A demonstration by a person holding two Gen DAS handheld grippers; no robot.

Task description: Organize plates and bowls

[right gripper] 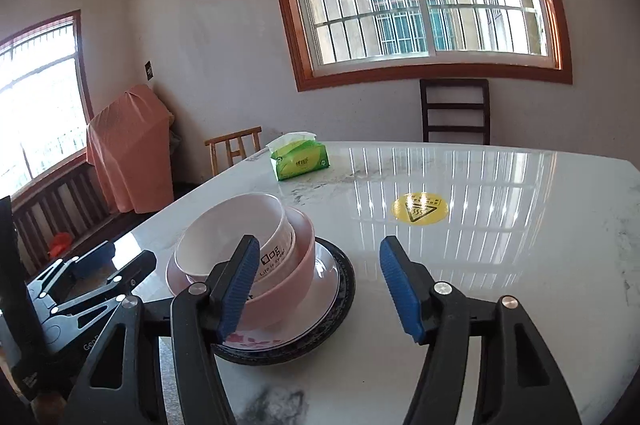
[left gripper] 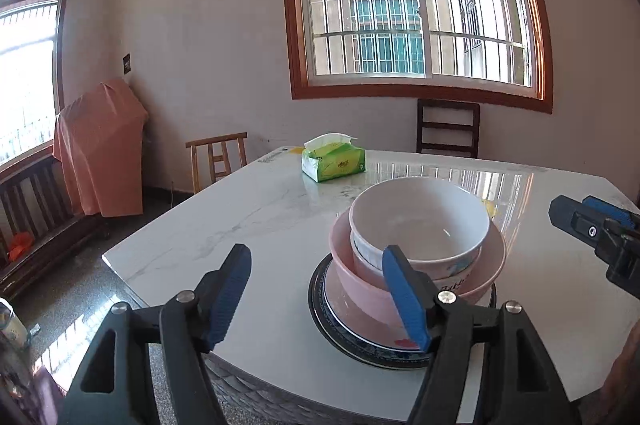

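**Bowls and plates in one stack, both tools spread**

On the white marble table [left gripper: 248, 221] the dishes stand in one stack near the front edge. At the bottom is a dark-rimmed plate [left gripper: 320, 309], and on it lies a white plate [right gripper: 320, 277] with a red pattern. A pink bowl [left gripper: 360, 289] sits on the white plate, and a white bowl [left gripper: 420, 225] with printed letters rests inside the pink one, a little tilted.

The left tool [left gripper: 316, 295] has its blue fingers wide apart and holds nothing; its right finger is seen in front of the stack. The right tool [right gripper: 318, 289] is also spread and holds nothing; the stack is beside its left finger.

Further back on the table lies a green tissue pack [left gripper: 334, 163], and a yellow round sticker [right gripper: 419, 209] is on the surface to the right of the stack. Two chairs stand behind the table, under the window [left gripper: 416, 13].
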